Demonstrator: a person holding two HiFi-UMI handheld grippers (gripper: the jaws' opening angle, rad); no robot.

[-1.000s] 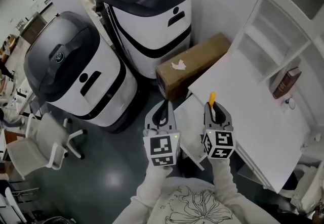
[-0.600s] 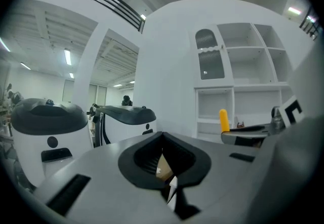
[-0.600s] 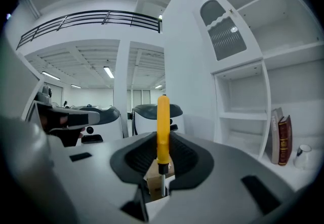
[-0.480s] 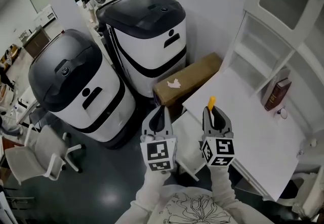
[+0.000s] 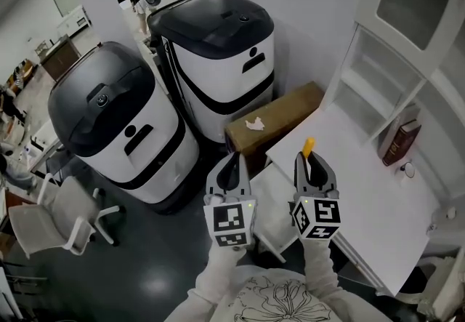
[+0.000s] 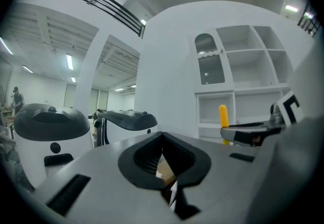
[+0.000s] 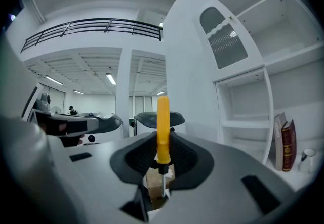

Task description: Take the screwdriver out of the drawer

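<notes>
My right gripper [image 5: 311, 165] is shut on a screwdriver whose yellow handle [image 5: 308, 146] sticks up past the jaws. In the right gripper view the handle [image 7: 163, 127] stands upright between the black pads, and the thin metal shaft [image 7: 162, 181] points down behind them. My left gripper [image 5: 231, 170] hovers beside it on the left, jaws together with nothing in them [image 6: 163, 156]. Below and between the two grippers, the white drawer [image 5: 267, 200] stands pulled out from the desk's edge. The left gripper view also catches the screwdriver handle [image 6: 223, 117] at the right.
A white desk [image 5: 370, 190] with a shelf unit [image 5: 378, 73] is at the right; a dark red book [image 5: 401, 142] leans there. A cardboard box [image 5: 275, 118] lies ahead. Two large white and black machines [image 5: 120, 124] [image 5: 218, 51] stand to the left, with an office chair [image 5: 58, 215] nearby.
Both grippers have risen side by side, the right one still holding the screwdriver. The jaws look the same as before.
</notes>
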